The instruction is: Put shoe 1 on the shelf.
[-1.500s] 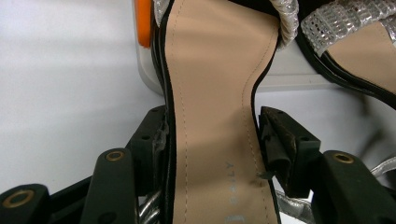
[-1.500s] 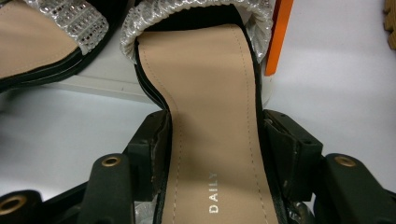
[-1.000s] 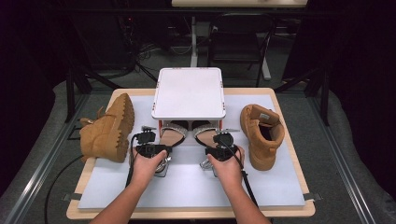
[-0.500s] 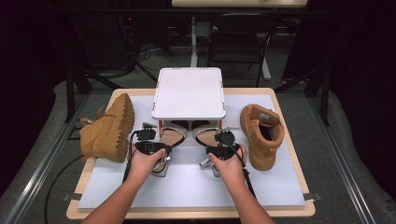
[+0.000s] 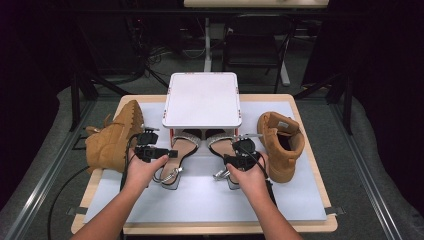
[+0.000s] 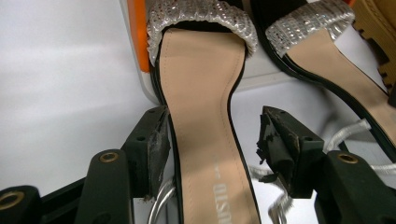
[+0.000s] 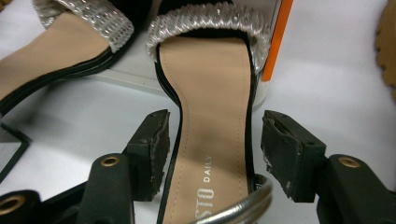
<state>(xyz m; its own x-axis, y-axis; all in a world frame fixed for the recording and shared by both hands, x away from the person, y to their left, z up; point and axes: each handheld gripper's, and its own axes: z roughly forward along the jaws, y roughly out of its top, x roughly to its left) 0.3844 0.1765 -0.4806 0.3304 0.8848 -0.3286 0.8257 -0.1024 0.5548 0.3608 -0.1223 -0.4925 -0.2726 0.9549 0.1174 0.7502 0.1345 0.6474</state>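
Two boots (image 5: 112,137) (image 5: 280,145) flank sandals (image 5: 177,155) under white stand (image 5: 202,100).

We look along the right gripper (image 7: 212,149), its two black jaws spread wide on either side of a sandal (image 7: 210,116). The sandal's tan insole runs up between the jaws, not clearly touched by either, to a silver beaded strap (image 7: 205,23). A silver ankle strap (image 7: 243,205) curves across the bottom. A second sandal (image 7: 60,51) lies at upper left. An orange post (image 7: 276,42) stands just right of the strap, on the white mat (image 7: 336,84).
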